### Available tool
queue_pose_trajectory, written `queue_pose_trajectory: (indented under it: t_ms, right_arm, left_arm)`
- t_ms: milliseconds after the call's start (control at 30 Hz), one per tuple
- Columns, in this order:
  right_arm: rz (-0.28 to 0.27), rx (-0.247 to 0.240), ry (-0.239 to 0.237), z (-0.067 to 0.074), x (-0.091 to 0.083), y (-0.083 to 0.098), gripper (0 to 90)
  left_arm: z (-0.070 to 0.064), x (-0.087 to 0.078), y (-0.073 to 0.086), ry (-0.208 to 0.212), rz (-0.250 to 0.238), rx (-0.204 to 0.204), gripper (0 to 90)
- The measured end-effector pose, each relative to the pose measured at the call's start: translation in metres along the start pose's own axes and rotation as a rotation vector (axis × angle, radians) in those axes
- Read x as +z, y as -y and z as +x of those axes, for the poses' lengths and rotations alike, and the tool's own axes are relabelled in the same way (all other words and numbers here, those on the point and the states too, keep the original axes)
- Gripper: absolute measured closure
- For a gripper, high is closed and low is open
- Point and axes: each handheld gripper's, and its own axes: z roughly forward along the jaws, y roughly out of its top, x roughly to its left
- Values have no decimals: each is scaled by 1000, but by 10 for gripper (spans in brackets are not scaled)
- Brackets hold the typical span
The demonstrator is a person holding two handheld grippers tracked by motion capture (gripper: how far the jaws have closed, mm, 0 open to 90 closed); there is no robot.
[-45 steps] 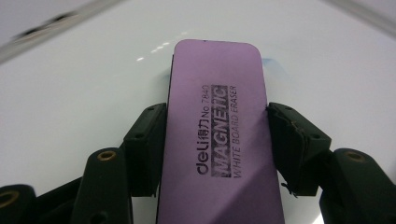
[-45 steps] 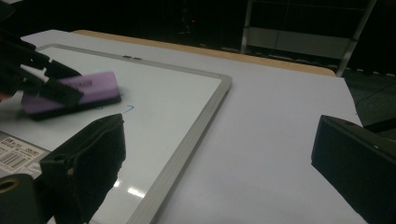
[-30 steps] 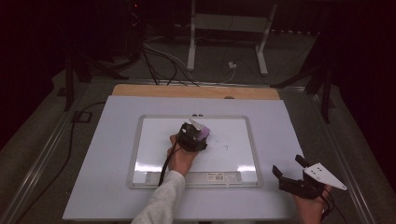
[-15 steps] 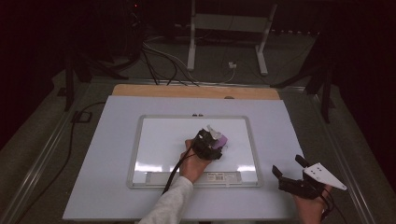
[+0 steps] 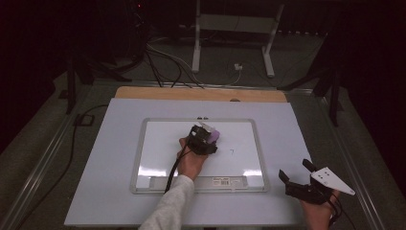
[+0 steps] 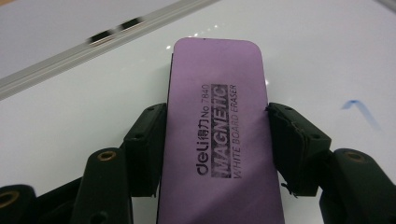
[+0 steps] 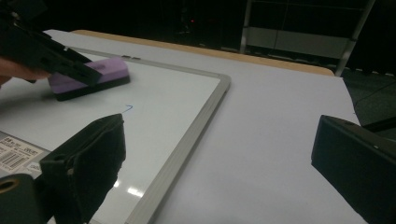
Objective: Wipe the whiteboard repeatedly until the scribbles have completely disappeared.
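A purple whiteboard eraser [image 6: 217,135] lies flat on the whiteboard [image 5: 139,153], and my left gripper [image 6: 217,140] is shut on its two long sides. In the high view the left gripper [image 5: 206,138] and the eraser [image 5: 215,135] sit near the board's middle, toward its far edge. A small blue pen mark [image 5: 231,152] is on the board just right of the eraser; the mark [image 6: 357,109] is apart from the eraser. My right gripper [image 5: 296,179] stands open and holds nothing, off the board's near right corner. It looks across at the eraser [image 7: 98,74] and the mark [image 7: 128,108].
The whiteboard lies on a pale sheet [image 5: 95,191] covering the table, with a wooden strip [image 5: 201,94] along the far edge. A barcode label [image 5: 229,180] sits on the board's near rail. Cables [image 5: 167,57] and stand legs [image 5: 268,62] lie on the floor beyond.
My left gripper slid the eraser right and toward me, then back away and slightly left. The right gripper has stayed where it was.
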Motion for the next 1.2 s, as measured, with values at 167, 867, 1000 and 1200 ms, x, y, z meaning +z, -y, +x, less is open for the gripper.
queue_pose_trajectory:
  t_ms: [167, 867, 1000, 1200]
  right_arm:
    - [-1, 0, 0, -1, 0, 0, 32]
    - [-2, 3, 4, -2, -2, 0, 32]
    - [1, 0, 1, -1, 0, 0, 32]
    - [4, -1, 2, -1, 0, 0, 32]
  left_arm:
    - [-35, 2, -2, 116, -12, 78, 419]
    - [-2, 1, 0, -3, 2, -9, 419]
    - [-24, 2, -1, 60, -9, 4, 419]
    - [-57, 1, -3, 176, -4, 91, 419]
